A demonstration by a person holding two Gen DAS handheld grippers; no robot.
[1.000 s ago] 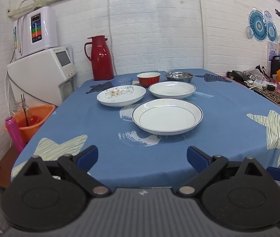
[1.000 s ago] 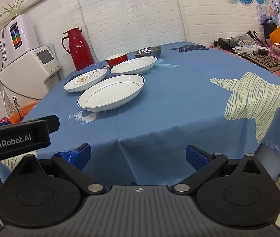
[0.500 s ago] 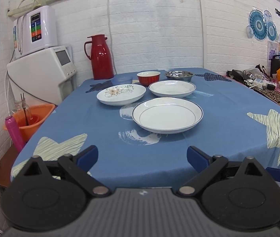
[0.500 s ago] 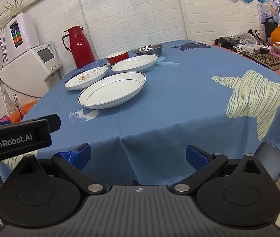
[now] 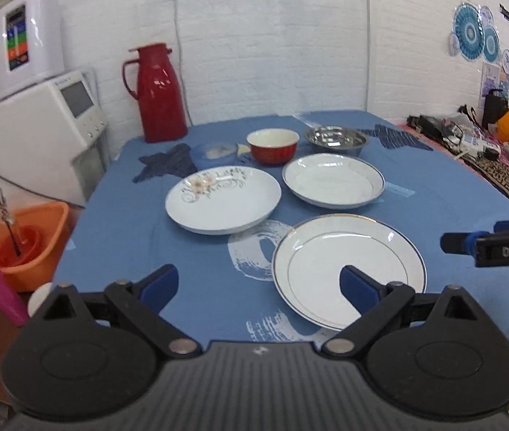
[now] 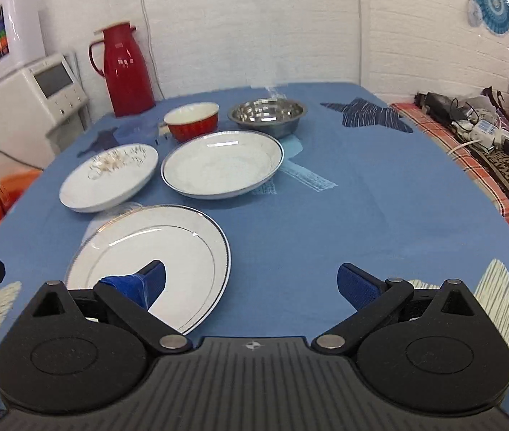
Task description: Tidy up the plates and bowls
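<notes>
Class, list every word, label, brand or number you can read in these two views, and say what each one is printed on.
"DAS": white letters on the black right gripper entering the left wrist view.
Coloured panel on the white dispenser: too blurred to read.
Small print above the grey screen of the white appliance: too small to read.
Paper sheets on the right wall: unreadable.

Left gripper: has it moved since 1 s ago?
Yes. The left gripper has gone forward over the table: its right finger now overlaps the nearest white plate, and the red thermos looms larger in its view.
</notes>
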